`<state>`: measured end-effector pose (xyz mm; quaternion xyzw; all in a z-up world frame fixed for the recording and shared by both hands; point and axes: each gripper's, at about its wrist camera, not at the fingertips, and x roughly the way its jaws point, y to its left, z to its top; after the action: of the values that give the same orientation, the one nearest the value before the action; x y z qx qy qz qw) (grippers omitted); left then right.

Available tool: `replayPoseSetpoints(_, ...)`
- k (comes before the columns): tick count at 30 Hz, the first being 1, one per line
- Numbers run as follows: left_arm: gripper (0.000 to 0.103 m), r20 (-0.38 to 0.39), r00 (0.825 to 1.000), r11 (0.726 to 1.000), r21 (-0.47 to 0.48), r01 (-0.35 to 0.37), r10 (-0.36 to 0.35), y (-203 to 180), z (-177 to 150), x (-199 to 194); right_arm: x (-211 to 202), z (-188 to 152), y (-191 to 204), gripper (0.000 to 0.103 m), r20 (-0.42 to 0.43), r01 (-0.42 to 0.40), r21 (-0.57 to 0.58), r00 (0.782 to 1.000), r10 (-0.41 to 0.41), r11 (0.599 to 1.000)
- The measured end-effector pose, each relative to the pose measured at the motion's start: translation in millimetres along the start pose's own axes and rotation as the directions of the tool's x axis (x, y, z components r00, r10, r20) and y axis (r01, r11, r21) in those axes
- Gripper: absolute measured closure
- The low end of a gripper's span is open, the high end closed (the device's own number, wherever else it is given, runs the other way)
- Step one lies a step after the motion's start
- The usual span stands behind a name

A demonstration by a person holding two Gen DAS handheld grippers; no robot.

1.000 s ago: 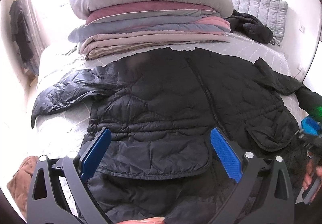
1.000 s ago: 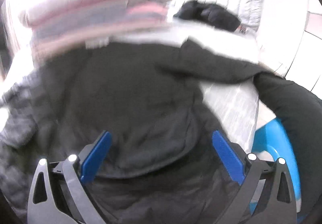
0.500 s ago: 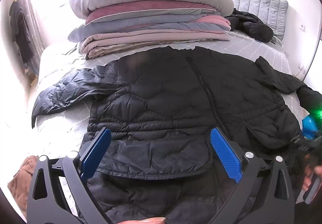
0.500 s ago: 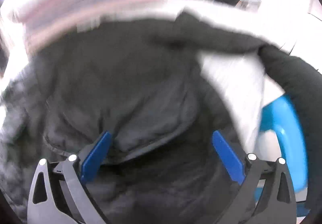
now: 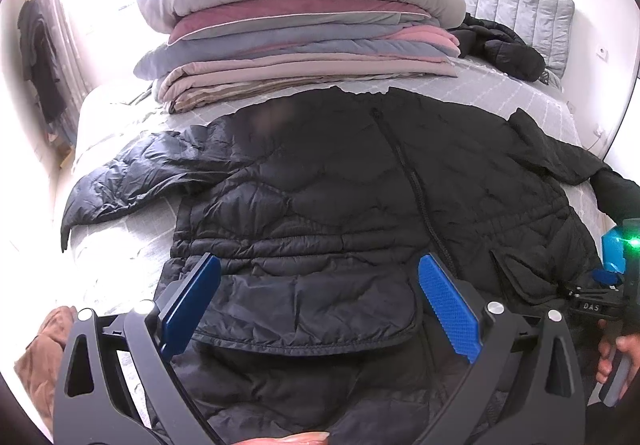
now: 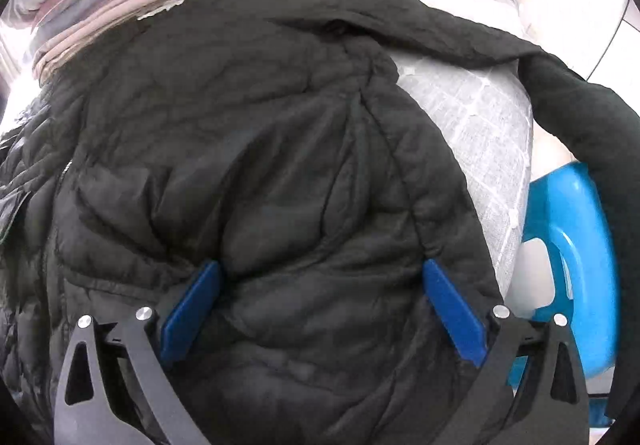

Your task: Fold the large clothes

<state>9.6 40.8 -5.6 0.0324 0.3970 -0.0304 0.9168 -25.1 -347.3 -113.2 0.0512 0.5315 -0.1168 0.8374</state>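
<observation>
Grey bedding (image 5: 520, 101) carries a spread black quilted jacket (image 5: 340, 185), probably soft, puffy and slippery. Left gripper (image 5: 320, 301) and right gripper (image 6: 324, 309) gape wide, empty; the hem looks the best hold.

Sharp fisheye frames, blown-out glare upper left.

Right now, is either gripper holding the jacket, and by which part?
Nothing is held: left gripper and right gripper are open above the black jacket.
</observation>
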Motion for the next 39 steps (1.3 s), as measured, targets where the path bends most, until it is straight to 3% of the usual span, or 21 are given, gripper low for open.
replayPoseSetpoints(5,0.007,-0.014,1.0,1.0,0.009,-0.005,0.005,-5,-2,5,-10,-1,-8,0.006,0.016,-0.035,0.017,0.999,0.035,0.999)
replayPoseSetpoints(11,0.007,-0.029,1.0,1.0,0.019,-0.009,0.009,-11,-5,10,-28,5,-34,0.006,0.198,-0.189,0.163,0.968,0.155,0.968)
replayPoseSetpoints(15,0.007,-0.043,0.999,1.0,0.017,-0.014,0.015,-9,-7,14,-35,31,-73,0.006,0.265,-0.219,0.255,0.953,0.149,0.942)
replayPoseSetpoints(20,0.007,-0.065,0.998,1.0,0.001,-0.011,0.011,-3,-7,18,-25,82,-157,0.006,0.287,-0.238,0.471,0.952,0.108,0.849)
replayPoseSetpoints(23,0.007,-0.085,0.996,0.999,-0.03,0.014,-0.017,2,-3,22,4,106,-213,0.006,0.277,-0.279,0.621,0.952,0.127,0.733)
replayPoseSetpoints(25,0.007,-0.094,0.995,0.999,-0.04,0.024,-0.028,3,-2,25,22,115,-234,0.006,0.267,-0.276,0.677,0.956,0.122,0.682)
replayPoseSetpoints(27,0.007,-0.098,0.995,0.999,-0.035,0.021,-0.024,2,0,28,37,125,-246,0.008,0.271,-0.284,0.704,0.955,0.124,0.651)
replayPoseSetpoints(32,0.007,-0.118,0.993,1.0,-0.012,0.01,-0.011,1,2,38,79,156,-243,0.008,0.213,-0.213,0.73,0.974,0.079,0.65)
replayPoseSetpoints(33,0.007,-0.124,0.992,1.0,-0.011,0.007,-0.009,1,2,40,88,158,-244,0.009,0.199,-0.202,0.747,0.977,0.077,0.633)
replayPoseSetpoints(36,0.007,-0.137,0.991,1.0,-0.006,0.0,-0.001,2,4,46,113,152,-253,0.011,0.209,-0.213,0.832,0.976,0.066,0.513)
replayPoseSetpoints(37,0.007,-0.141,0.99,1.0,-0.005,-0.004,0.003,3,4,49,115,152,-256,0.011,0.233,-0.22,0.842,0.972,0.037,0.493)
replayPoseSetpoints(39,0.007,-0.147,0.989,1.0,-0.008,-0.004,0.003,5,6,52,117,163,-261,0.012,0.25,-0.215,0.837,0.968,-0.002,0.502)
